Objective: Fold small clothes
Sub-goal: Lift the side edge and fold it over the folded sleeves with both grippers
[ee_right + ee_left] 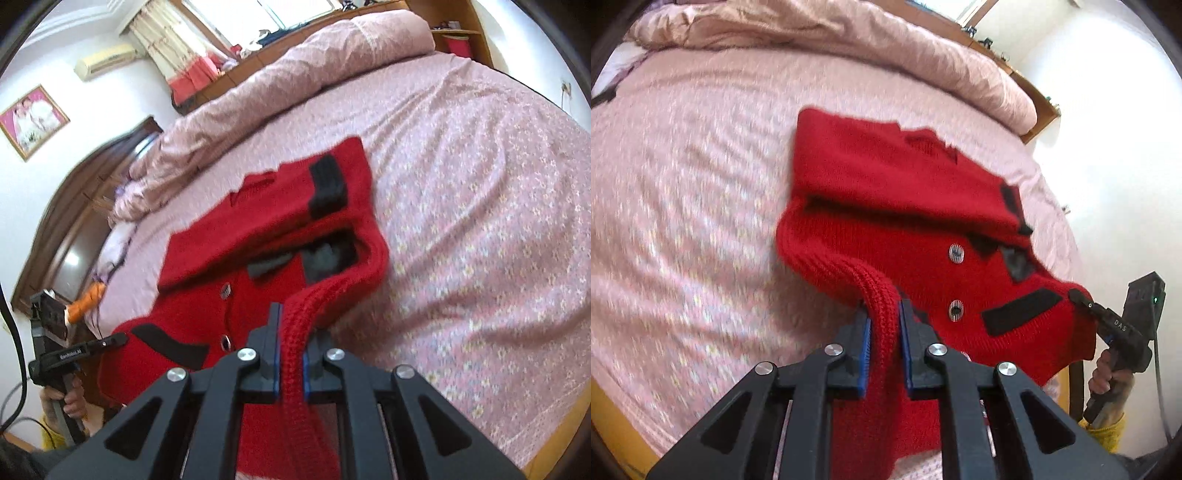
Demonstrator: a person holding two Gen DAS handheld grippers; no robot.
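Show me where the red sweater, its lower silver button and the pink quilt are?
red sweater [886, 177]: left wrist view, folded upper panel.
lower silver button [956, 309]: left wrist view, button face.
pink quilt [295, 74]: right wrist view, rolled bulk at the bed's far end.

cardigan [886, 192]: chunky ribbed red knit | bedsheet [683, 184]: matt floral cloth

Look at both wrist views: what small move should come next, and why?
Probably carry the hem forward over the collar. The left gripper and right gripper are each shut on the ribbed bottom edge of the red sweater, lifted off the bed, its upper half still lying flat.
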